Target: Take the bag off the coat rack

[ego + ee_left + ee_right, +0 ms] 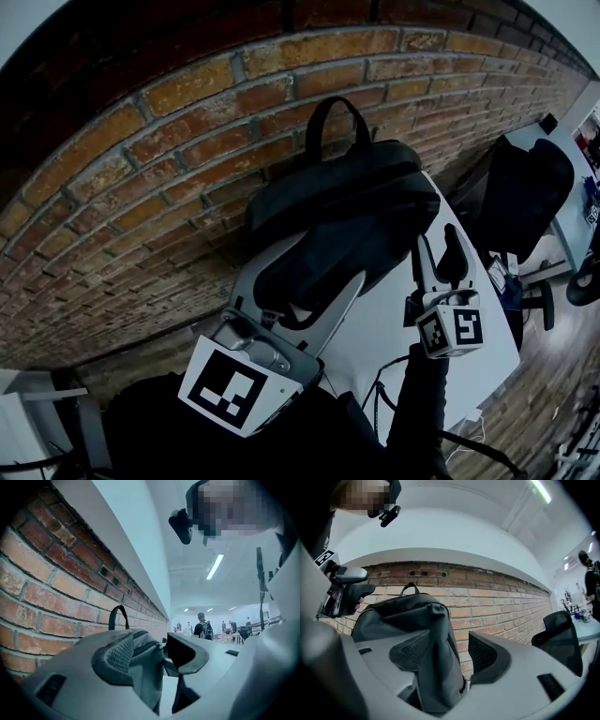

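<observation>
Black bag [347,206] against brick wall [187,141], both tongs slack.
The bag sits on the white table [394,347] beside the wall. Left gripper [314,272] and right gripper [436,253] have jaws apart, each with a bag fold between them, unclamped.

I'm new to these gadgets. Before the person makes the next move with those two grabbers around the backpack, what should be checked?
1. Bag off the coat rack: ok. The bag lies on the table by the brick wall; no rack is in view.
2. Right gripper not gripping: ok. Its jaws stand apart, with a fold of the bag loose between them.
3. Left gripper not gripping: cannot tell. Bag fabric fills most of the gap between its jaws.
4. Handle free: ok. The loop stands up with nothing through it.
5. Bag will stay put unsupported: cannot tell.
</observation>
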Tool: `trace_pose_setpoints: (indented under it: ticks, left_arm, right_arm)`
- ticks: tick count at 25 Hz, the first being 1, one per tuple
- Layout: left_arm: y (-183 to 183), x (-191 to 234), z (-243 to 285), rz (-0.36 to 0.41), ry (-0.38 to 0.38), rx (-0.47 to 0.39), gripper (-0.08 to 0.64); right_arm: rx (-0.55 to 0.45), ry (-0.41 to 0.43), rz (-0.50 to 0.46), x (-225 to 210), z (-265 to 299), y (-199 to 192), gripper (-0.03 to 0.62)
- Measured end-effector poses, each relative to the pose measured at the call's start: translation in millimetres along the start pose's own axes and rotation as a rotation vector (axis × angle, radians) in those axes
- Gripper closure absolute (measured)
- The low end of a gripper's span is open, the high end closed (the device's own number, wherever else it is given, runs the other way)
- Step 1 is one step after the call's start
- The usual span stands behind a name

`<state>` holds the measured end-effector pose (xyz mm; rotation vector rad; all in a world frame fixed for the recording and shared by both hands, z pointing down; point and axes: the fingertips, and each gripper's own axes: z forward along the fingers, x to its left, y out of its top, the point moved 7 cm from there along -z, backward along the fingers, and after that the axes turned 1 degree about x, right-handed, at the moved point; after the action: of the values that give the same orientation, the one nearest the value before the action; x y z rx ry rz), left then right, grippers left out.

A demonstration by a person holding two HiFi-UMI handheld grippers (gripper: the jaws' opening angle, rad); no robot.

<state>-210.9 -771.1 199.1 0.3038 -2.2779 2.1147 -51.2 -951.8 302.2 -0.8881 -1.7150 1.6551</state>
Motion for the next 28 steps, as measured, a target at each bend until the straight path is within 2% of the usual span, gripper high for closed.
trace_pose_setpoints:
  ticks: [4,7,9,11,13,19,24,28]
  left_arm:
    - [-10.3,-21.5,-4.5,-0.006,-0.04,0.024,0.352]
    - [-17.9,-29.7,-6.2,0.012,-0.044,0.025,0.455]
    - [-26.3,-35.2,-6.3,0.045,-0.046,0.012,0.505]
    - [-38.0,-43.0,-5.7,0.055,-0.052,0.013,0.549]
    - [-49.5,-51.3,-5.0,0.08,-0.063,0.021,0.551]
    - [-69.6,-79.9,-5.1,0.172,-0.089,0.04,0.551]
    - [-68.7,-102.3,-9.9,0.143,-0.114,0.043,0.551]
    - [-68.1,-111.1,-9.6,0.15,-0.131,0.039,0.551]
  right_arm:
    - [-0.032,-0.024,-0.016,15.3,-38.1,13.9,0.347]
    - [-0.034,0.017,0.004,36.2,-62.8,25.3,0.36]
    - [-0.025,0.058,0.029,50.7,-77.6,29.0,0.415]
    - [-0.027,0.084,0.051,65.2,-94.3,31.3,0.54]
    - [-0.048,0.077,0.047,79.2,-110.7,36.7,0.578]
    - [-0.061,0.006,-0.029,95.9,-136.1,49.9,0.581]
    - [-0.072,-0.029,-0.035,97.2,-154.7,55.8,0.583]
    - [-0.083,-0.039,-0.055,98.4,-162.3,60.2,0.584]
